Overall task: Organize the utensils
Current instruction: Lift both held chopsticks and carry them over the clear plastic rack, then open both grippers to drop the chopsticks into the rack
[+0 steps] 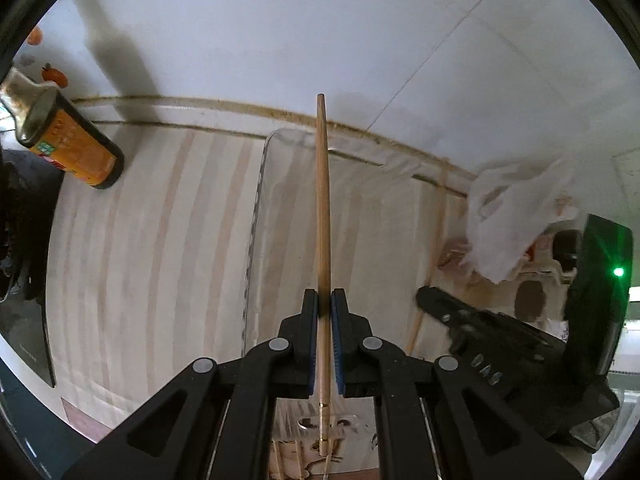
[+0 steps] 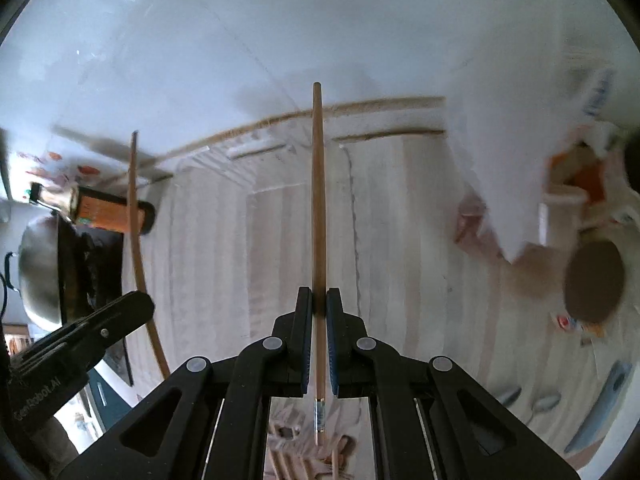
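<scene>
At far left an orange bottle (image 1: 72, 142) is seen. One chopstick (image 1: 323, 208) is clamped upright by the left gripper (image 1: 324, 304) above the striped counter (image 1: 160, 240); another chopstick (image 2: 318, 200) is clamped by the right gripper (image 2: 319, 300).

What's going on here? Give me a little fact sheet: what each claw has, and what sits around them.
left gripper: shut on a wooden chopstick
right gripper: shut on a second wooden chopstick
surface: pale striped mat
far left: orange bottle with dark cap, lying tilted
right side: white plastic bag
</scene>
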